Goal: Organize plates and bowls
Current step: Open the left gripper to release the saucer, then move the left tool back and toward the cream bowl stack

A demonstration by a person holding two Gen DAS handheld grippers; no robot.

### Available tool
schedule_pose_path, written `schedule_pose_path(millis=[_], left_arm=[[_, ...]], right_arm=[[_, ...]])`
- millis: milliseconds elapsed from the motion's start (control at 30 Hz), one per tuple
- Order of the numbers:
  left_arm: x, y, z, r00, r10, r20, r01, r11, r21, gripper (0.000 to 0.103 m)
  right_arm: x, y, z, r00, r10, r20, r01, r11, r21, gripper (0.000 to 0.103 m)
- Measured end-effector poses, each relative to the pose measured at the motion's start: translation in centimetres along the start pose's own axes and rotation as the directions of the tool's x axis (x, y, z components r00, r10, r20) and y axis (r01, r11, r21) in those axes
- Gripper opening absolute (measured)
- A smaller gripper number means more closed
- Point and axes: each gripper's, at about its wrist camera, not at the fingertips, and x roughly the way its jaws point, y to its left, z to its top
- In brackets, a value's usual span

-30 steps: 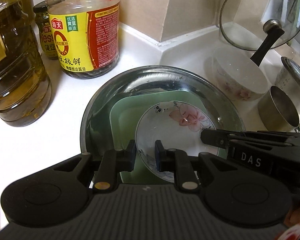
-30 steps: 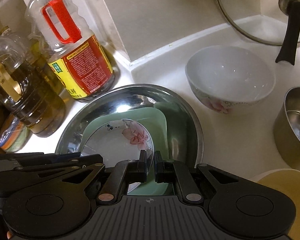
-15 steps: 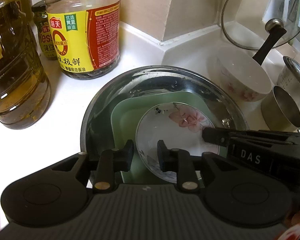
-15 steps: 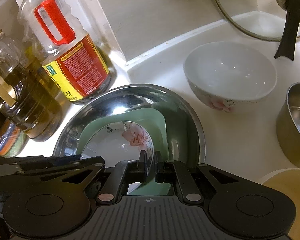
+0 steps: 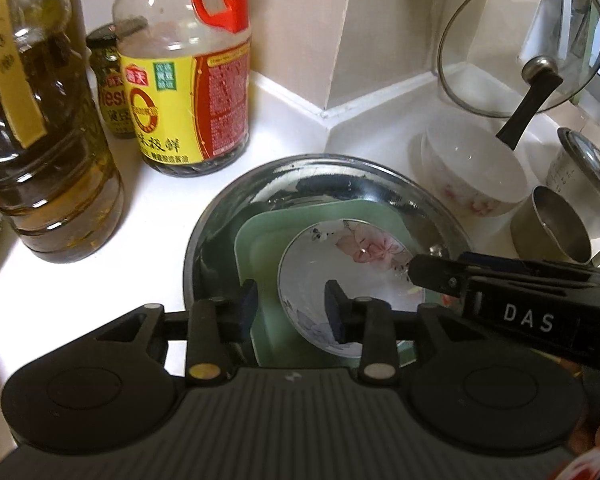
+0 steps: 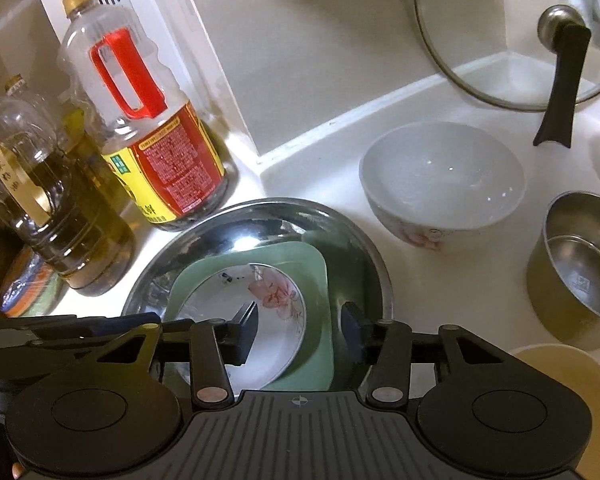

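A small white floral plate point(image 5: 352, 264) point(image 6: 236, 304) lies on a green square plate point(image 5: 266, 248) point(image 6: 300, 264) inside a large steel basin point(image 5: 228, 216) point(image 6: 364, 252). My left gripper point(image 5: 290, 304) is open, its fingers astride the floral plate's near left rim. My right gripper point(image 6: 300, 324) is open, astride the right edges of both plates; in the left wrist view it reaches in from the right point(image 5: 480, 284). A white floral bowl point(image 5: 472, 176) point(image 6: 440, 180) stands upright on the counter behind the basin.
Oil and sauce bottles point(image 5: 188, 80) point(image 6: 152, 128) stand at the left. A glass lid point(image 5: 520, 40) point(image 6: 512, 40) leans against the back wall. A steel pot point(image 6: 576, 264) point(image 5: 552, 224) sits at the right, a yellow dish point(image 6: 568, 384) at the near right.
Both grippers have opened. The right one was shut on the plate's right rim; the left one has widened. The floral plate now lies free on the green plate.
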Motion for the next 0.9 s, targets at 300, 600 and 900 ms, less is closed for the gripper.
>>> schedule_pose_path(millis=[300, 600, 900], left_arm=[[-4.1, -0.4, -1.2, 0.999, 0.005, 0.035, -0.004, 1.000, -0.017, 0.039], [-8.6, -1.8, -3.9, 0.998, 0.009, 0.063, -0.007, 1.000, -0.026, 0.056], [-12.4, -4.4, -7.3, 0.997, 0.018, 0.072, -0.015, 0.999, -0.034, 0.061]], right_arm=[[-3.8, 0.0, -1.1, 1.000, 0.024, 0.016, -0.024, 1.000, -0.001, 0.055], [-9.3, 0.1, -3.0, 0.996, 0.079, 0.049, -0.077, 0.996, -0.037, 0.061], [-13.4, -1.4, -5.7, 0.994, 0.101, 0.042, -0.100, 0.994, -0.035, 0.062]])
